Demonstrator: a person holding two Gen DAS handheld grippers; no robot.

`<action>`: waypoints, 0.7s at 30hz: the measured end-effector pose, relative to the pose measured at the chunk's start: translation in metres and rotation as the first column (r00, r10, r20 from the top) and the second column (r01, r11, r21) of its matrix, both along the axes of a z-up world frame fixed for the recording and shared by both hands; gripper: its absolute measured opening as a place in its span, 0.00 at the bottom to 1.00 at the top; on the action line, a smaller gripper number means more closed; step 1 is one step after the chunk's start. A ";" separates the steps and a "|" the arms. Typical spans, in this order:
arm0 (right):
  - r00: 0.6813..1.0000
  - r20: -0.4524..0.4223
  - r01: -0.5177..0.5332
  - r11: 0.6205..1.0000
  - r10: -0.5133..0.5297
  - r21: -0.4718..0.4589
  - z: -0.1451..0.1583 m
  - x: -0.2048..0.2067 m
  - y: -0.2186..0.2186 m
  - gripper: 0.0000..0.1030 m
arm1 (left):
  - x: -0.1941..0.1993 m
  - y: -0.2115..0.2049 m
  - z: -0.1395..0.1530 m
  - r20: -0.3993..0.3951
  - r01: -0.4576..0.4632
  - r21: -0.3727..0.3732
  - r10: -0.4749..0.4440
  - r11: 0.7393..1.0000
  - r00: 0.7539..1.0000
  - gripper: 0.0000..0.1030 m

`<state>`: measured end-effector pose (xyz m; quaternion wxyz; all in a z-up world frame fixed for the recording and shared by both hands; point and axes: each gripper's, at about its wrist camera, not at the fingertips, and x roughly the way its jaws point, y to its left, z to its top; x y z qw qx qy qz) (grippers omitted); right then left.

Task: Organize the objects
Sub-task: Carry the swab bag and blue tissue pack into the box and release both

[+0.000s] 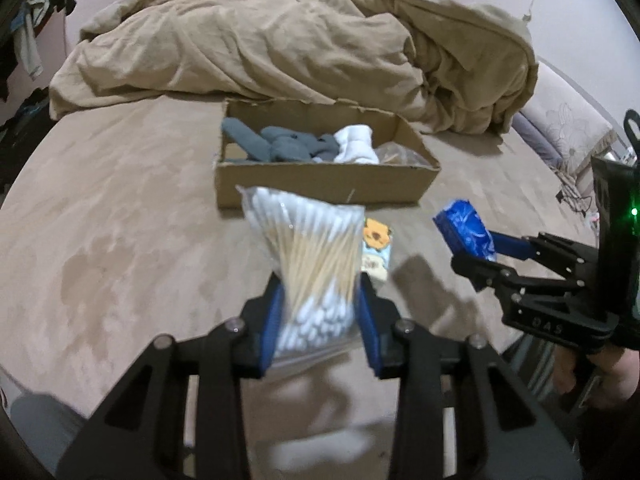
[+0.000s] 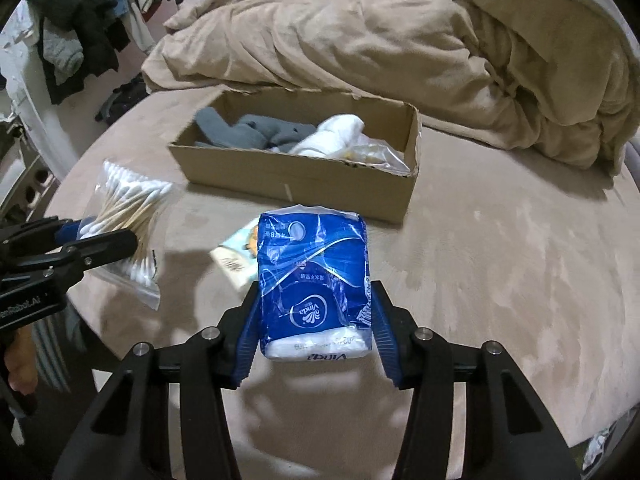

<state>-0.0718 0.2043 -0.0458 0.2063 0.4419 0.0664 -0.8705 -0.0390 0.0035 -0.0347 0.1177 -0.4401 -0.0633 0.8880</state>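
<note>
Left gripper [image 1: 318, 320]: blue fingers [image 1: 270, 332] pinched on the lower end of a clear zip bag of cotton swabs [image 1: 308, 256], bag raised off the bed surface [image 1: 120, 208] and leaning toward the box. Right gripper [image 2: 316, 328]: fingers [image 2: 384, 336] clamped on both sides of a blue tissue pack [image 2: 314, 276], white end of the pack nearest the camera, pack held above the bedding. Same pack visible in the left wrist view as a blue bundle at the tips of the right gripper [image 1: 476, 254], off to the right of the swab bag. Small printed packet [image 1: 376, 252] with an orange cartoon face: flat on the bed between the two held items, just in front of the box. Cardboard box [image 2: 280, 184]: open-topped, on the bed beyond both grippers, near wall facing the cameras. Contents: grey socks [image 2: 248, 132] toward the left end, white socks [image 2: 332, 134] toward the middle, a clear plastic bag [image 2: 380, 154] at the right end; contents of that bag not discernible. Crumpled tan duvet [image 2: 360, 40] heaped behind the box.
</note>
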 end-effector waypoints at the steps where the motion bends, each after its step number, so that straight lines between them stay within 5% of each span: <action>1: 1.000 -0.004 -0.001 1.000 0.001 -0.001 0.003 0.004 -0.001 0.52 | 0.007 -0.002 0.004 0.000 -0.003 0.007 0.003 1.000 1.000 0.35; 11: 0.998 -0.055 -0.019 0.999 0.017 -0.027 0.048 0.027 -0.007 0.52 | 0.026 -0.009 0.048 -0.053 -0.005 0.036 0.007 0.999 0.999 0.35; 21: 0.994 -0.106 -0.017 0.998 0.010 -0.057 0.072 0.009 -0.009 0.52 | -0.001 -0.001 0.073 -0.102 -0.015 0.037 0.019 0.999 0.995 0.35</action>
